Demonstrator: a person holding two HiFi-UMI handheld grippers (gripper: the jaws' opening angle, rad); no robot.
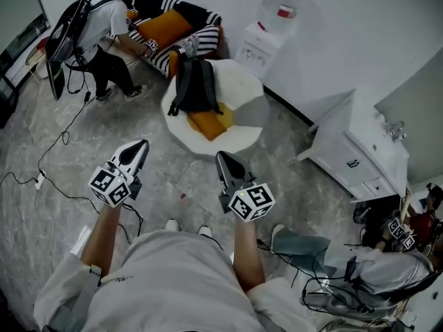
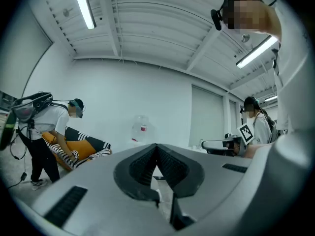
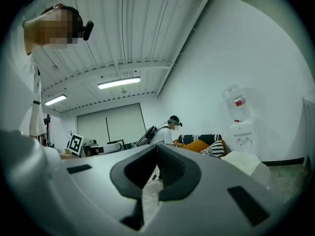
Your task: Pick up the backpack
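Note:
A black backpack (image 1: pixel 194 85) lies on a white round table (image 1: pixel 242 88) ahead of me, partly over an orange cushion (image 1: pixel 212 122). My left gripper (image 1: pixel 140 146) is held level over the floor, short of the table and to its left, jaws shut on nothing. My right gripper (image 1: pixel 221 158) hovers just before the table's near edge, also shut and empty. In the left gripper view the jaws (image 2: pixel 156 146) meet at a point; the backpack is hidden there. The right gripper view shows closed jaws (image 3: pixel 156 146) and the table's edge (image 3: pixel 246 160) at right.
A person with a backpack rig (image 1: pixel 97 30) bends over a striped sofa (image 1: pixel 176 26) at the back left. A water dispenser (image 1: pixel 266 30) stands by the wall, a white cabinet (image 1: pixel 356 151) at right. Cables (image 1: pixel 48 178) trail on the floor. Another person (image 1: pixel 374 265) sits low right.

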